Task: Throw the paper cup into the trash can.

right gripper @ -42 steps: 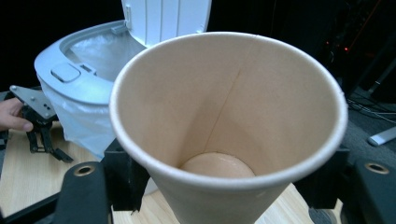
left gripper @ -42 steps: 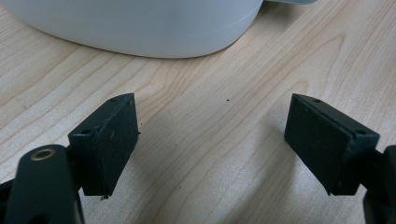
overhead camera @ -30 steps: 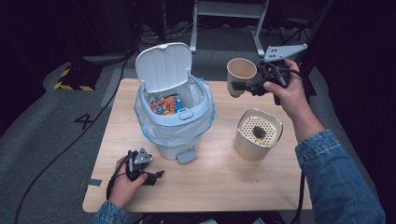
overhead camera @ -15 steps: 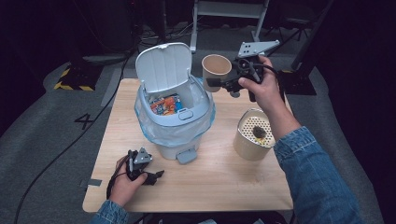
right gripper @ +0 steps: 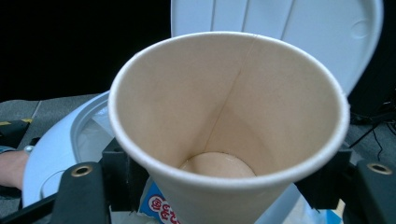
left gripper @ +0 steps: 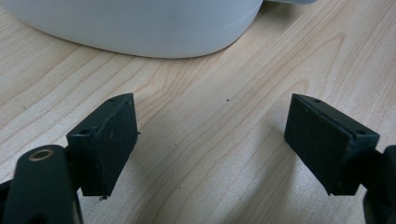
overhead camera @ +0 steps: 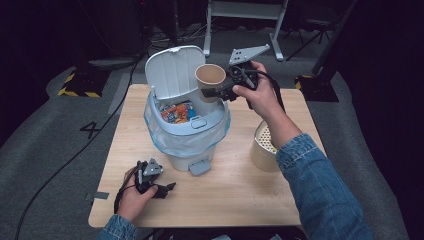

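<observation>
At the centre of the high view stands one wooden bench [overhead camera: 235, 185], and on it one white pedal bin [overhead camera: 187, 130] with its lid [overhead camera: 172, 72] raised, and one perforated cream canister [overhead camera: 262, 147] at right of centre. There is one paper cup [overhead camera: 210, 80] and two pairs of tongs. The right tongs [overhead camera: 216, 92], in the upper middle of the frame, have the cup clamped between their jaws; the jaws have just been easing apart a little, the cup between them upright with its mouth up, above the bin's open top and in front of the lid. In the right gripper view the cup [right gripper: 229, 121] rises between the two black jaws, empty. The left tongs [overhead camera: 167, 189] rest on the bench at lower left, jaws wide with nothing between them, near the bin's base [left gripper: 135, 25].
</observation>
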`<state>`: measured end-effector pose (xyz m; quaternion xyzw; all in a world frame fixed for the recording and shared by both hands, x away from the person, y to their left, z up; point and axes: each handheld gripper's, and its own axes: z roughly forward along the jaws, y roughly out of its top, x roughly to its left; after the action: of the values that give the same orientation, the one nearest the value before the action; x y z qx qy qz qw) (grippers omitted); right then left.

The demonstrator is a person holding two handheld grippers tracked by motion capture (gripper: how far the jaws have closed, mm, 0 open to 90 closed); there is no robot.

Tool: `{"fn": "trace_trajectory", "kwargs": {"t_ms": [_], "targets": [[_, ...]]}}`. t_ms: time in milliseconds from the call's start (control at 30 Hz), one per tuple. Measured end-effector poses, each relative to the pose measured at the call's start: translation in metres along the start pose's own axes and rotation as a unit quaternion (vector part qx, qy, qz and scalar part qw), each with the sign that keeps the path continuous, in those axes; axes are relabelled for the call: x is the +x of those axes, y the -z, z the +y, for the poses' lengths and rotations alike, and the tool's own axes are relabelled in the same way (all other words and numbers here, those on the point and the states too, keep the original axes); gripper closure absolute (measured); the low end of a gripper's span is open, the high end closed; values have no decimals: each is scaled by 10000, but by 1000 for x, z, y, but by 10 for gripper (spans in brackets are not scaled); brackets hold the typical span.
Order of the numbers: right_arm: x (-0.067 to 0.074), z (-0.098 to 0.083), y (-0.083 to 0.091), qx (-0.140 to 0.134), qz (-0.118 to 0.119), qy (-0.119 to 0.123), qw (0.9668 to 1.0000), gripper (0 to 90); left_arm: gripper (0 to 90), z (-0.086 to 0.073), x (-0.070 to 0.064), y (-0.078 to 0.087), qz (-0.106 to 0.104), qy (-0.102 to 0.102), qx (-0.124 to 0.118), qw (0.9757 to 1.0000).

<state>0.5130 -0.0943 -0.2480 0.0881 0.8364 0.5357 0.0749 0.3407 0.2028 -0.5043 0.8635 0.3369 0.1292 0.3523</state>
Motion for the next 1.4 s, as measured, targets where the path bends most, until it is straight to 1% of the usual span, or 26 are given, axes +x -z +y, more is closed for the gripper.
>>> {"fn": "trace_trajectory", "kwargs": {"t_ms": [167, 333, 400, 533, 600, 633, 667, 700, 733, 767, 800, 833, 900, 933, 1000, 1067, 1100, 1133, 1167, 1200, 1233, 1300, 1333, 1400], "targets": [[2, -3, -13, 86, 30, -7, 10000, 298, 176, 0, 0, 0, 1, 1, 0, 10000], [3, -4, -24, 256, 20, 41, 9997, 298, 176, 0, 0, 0, -2, 0, 4, 10000], [5, -4, -28, 383, -1, 100, 9992, 298, 176, 0, 0, 0, -3, 0, 1, 10000], [9, -4, -39, 729, -12, 278, 9970, 296, 176, 0, 0, 0, -13, 3, 0, 10000], [11, -4, -43, 825, -1, 340, 9960, 284, 175, 0, 0, 0, -22, 19, -6, 10000], [12, -5, -46, 874, 22, 384, 9954, 259, 176, 0, 0, 0, -22, 19, -6, 10000], [13, -6, -49, 913, 4, 463, 9947, 183, 176, 0, 0, 0, -15, 7, -1, 10000], [15, -6, -51, 902, -115, 516, 9945, 93, 176, 0, 0, 0, -12, 0, 1, 10000], [16, -7, -53, 837, -279, 387, 9953, 72, 176, 0, 0, 0, -27, 24, -3, 10000], [17, -6, -53, 772, -368, 364, 9957, 114, 176, 0, 0, 0, -20, 18, -6, 10000], [17, -5, -52, 726, -396, 420, 9957, 220, 176, 0, 0, 0, -15, 6, 0, 10000], [17, -3, -50, 700, -397, 448, 9958, 232, 176, 0, 0, 0, -14, 4, 0, 10000], [18, -1, -44, 553, -383, 414, 9969, 85, 175, 0, 0, 0, -28, 26, -3, 10000], [18, 1, -41, 527, -342, 420, 9971, 92, 176, 0, 0, 0, -28, 25, -4, 10000], [20, 2, -34, 489, -327, 464, 9972, 212, 175, 0, 0, 0, -24, 18, -6, 10000], [20, 3, -26, 480, -311, 438, 9974, 122, 176, 0, 0, 0, -11, 2, -5, 10000], [20, 4, -22, 485, -315, 447, 9973, 138, 175, 0, 0, 0, -21, 19, -8, 10000], [20, 4, -16, 468, -331, 427, 9974, 191, 176, 0, 0, 0, -5, -8, -4, 10000], [20, 5, -11, 461, -330, 427, 9975, 183, 176, 0, 0, 0, -14, 1, 2, 10000], [19, 4, -7, 453, -387, 404, 9974, 153, 176, 0, 0, 0, -12, -11, -2, 10000], [19, 4, -3, 447, -432, 389, 9973, 161, 176, -1, 0, 0, -21, 15, -6, 10000], [19, 4, 7, 458, -463, 417, 9970, 163, 176, -1, 0, 1, -24, 7, 0, 10000], [19, 3, 13, 446, -490, 389, 9970, 164, 176, -1, 0, 1, -26, 7, 0, 10000], [20, 2, 27, 437, -526, 384, 9969, 165, 176, -1, 0, 1, -34, 7, -12, 10000]]}}
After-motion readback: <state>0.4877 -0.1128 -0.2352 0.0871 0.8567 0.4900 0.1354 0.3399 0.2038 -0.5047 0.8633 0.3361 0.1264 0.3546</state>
